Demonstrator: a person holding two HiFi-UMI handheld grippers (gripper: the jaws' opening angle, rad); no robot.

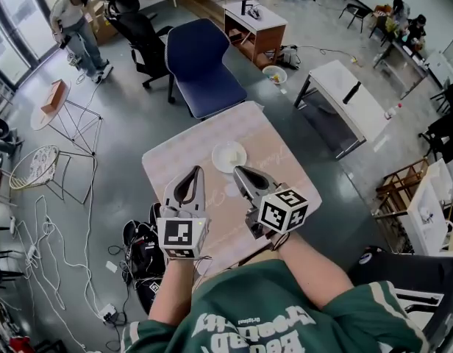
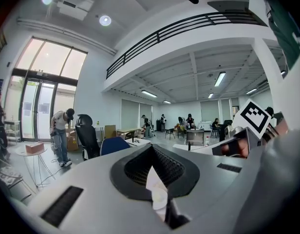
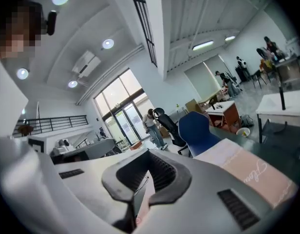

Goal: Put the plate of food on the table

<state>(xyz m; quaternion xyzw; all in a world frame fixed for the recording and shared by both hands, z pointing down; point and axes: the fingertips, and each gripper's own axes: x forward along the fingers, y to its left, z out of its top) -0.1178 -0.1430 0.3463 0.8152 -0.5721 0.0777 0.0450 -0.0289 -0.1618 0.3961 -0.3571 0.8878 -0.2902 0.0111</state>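
A white plate (image 1: 229,155) lies on the small table with the pink cloth (image 1: 190,149), a little beyond its middle. What is on the plate I cannot make out. My left gripper (image 1: 199,170) hovers over the table's near half, its tips just short of the plate's left edge, jaws closed with nothing between them. My right gripper (image 1: 237,170) hovers beside it, tips near the plate's near edge, also shut and empty. In the left gripper view the jaws (image 2: 152,146) meet at the front. In the right gripper view the jaws (image 3: 149,151) meet as well, with the pink cloth (image 3: 252,172) to the right.
A blue chair (image 1: 201,65) stands at the table's far side, with a black office chair (image 1: 138,28) behind it. A person (image 1: 76,20) stands far left. A white table (image 1: 344,101) is to the right. Black bags (image 1: 142,248) and cables (image 1: 50,234) lie on the floor at left.
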